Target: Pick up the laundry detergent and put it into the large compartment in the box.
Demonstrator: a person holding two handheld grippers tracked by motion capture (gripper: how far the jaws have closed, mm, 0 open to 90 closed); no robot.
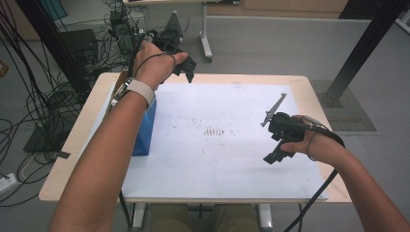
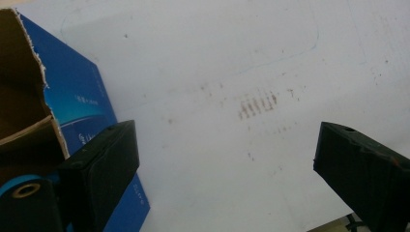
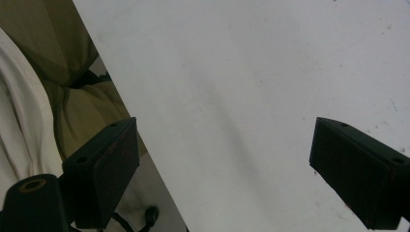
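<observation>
My left gripper (image 1: 187,67) is held high over the table's far left part, near the back edge. Its jaws stand wide apart in the left gripper view (image 2: 225,166) with nothing between them. A blue cardboard box (image 1: 144,130) with an open, torn top stands at the left side of the white sheet (image 1: 217,145); its blue wall and brown inside (image 2: 77,111) lie beside the left jaw. My right gripper (image 1: 273,157) hovers over the sheet's right side, tilted toward the near edge. It is open and empty (image 3: 222,169).
The white sheet bears faint brown marks (image 1: 215,131) in its middle. The wooden table edge (image 1: 63,159) shows around it. Beyond the table lie cables (image 1: 43,96) and a black post (image 1: 362,48). The person's trousers (image 3: 53,63) show past the sheet's near edge.
</observation>
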